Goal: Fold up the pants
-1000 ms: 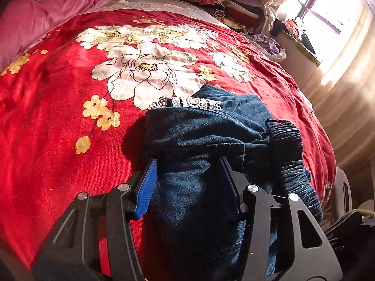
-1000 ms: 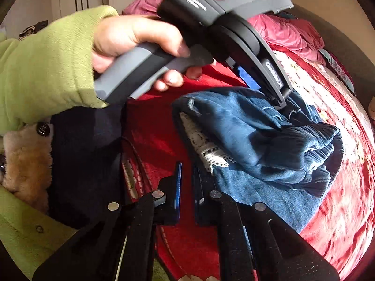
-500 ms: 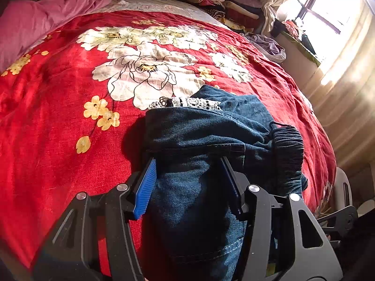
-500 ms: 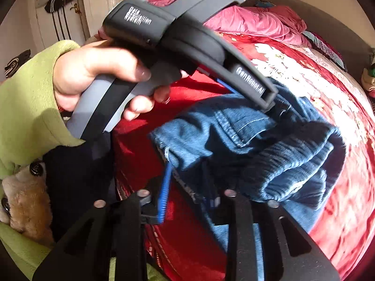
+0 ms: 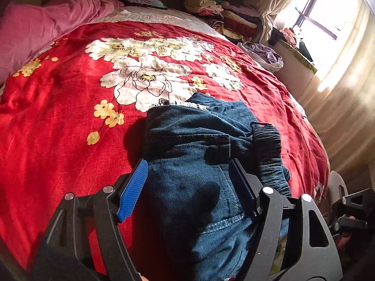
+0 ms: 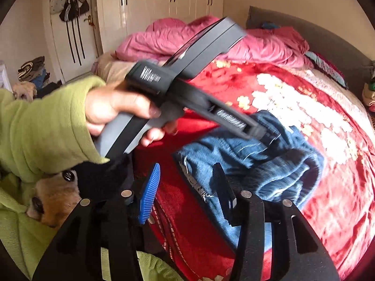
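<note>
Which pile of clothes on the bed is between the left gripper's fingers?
The folded blue jeans at the near edge, alone on the red bedspread. The stacked clothes sit far back near the window.

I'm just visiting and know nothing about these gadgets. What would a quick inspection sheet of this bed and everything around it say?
Surface: red floral bedspread, wrinkled.
Job's things: blue jeans folded into a bundle near the bed's edge, lace trim showing.
Clutter: pink duvet at the head; stacked clothes beyond.
Grippers: left gripper open, astride the jeans, jaws just opened wider; right gripper open, jaws just opened, jeans edge between them, pads clear.
Cables: nothing seen.
Surroundings: sunlit window, curtains, white wardrobe, bags on a door.
</note>
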A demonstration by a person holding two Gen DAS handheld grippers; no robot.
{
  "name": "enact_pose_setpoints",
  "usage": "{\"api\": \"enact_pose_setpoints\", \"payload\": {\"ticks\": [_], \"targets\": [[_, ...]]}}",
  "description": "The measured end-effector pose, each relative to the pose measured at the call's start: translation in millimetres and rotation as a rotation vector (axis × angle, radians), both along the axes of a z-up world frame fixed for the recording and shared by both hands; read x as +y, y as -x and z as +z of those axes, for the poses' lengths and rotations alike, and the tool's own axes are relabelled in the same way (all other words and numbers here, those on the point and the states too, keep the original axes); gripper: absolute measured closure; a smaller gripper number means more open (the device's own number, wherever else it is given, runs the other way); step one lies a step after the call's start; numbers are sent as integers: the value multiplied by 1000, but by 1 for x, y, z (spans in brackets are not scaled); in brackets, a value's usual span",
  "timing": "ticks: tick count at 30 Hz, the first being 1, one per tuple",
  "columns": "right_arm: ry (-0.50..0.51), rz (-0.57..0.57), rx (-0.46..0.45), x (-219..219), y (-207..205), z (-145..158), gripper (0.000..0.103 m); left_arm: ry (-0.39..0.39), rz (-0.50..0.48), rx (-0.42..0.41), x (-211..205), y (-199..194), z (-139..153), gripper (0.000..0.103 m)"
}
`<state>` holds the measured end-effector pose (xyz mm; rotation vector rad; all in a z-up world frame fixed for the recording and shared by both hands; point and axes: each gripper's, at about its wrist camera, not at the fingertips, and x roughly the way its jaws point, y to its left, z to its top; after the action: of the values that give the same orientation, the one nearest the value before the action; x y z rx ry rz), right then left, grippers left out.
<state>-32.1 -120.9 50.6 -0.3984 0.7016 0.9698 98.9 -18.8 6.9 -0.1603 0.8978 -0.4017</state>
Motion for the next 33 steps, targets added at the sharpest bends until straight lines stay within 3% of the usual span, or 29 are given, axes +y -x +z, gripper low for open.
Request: {"api": "enact_pose_setpoints", "payload": {"ticks": [4, 5, 7, 17, 19, 24, 33], "targets": [[-41, -19, -38, -7, 0, 20, 57, 14, 13, -32, 6, 13, 10, 34], [-50, -24, -46, -9, 1, 25, 51, 11, 16, -44, 7, 16, 13, 31], [-69, -47, -63, -13, -2, 32, 25, -3, 24, -64, 9, 23, 18, 28], [-188, -232, -85, -44, -30, 52, 23, 3, 57, -111, 23, 44, 34, 18], [-198, -278, -85, -52, -36, 52, 18, -1, 58, -117, 23, 47, 36, 16], [-205, -384, -76, -69, -53, 47, 16, -13, 68, -125, 24, 49, 38, 10], [-144, -549, -29, -89, -78, 19, 16, -23, 100, -85, 28, 44, 22, 10]]}}
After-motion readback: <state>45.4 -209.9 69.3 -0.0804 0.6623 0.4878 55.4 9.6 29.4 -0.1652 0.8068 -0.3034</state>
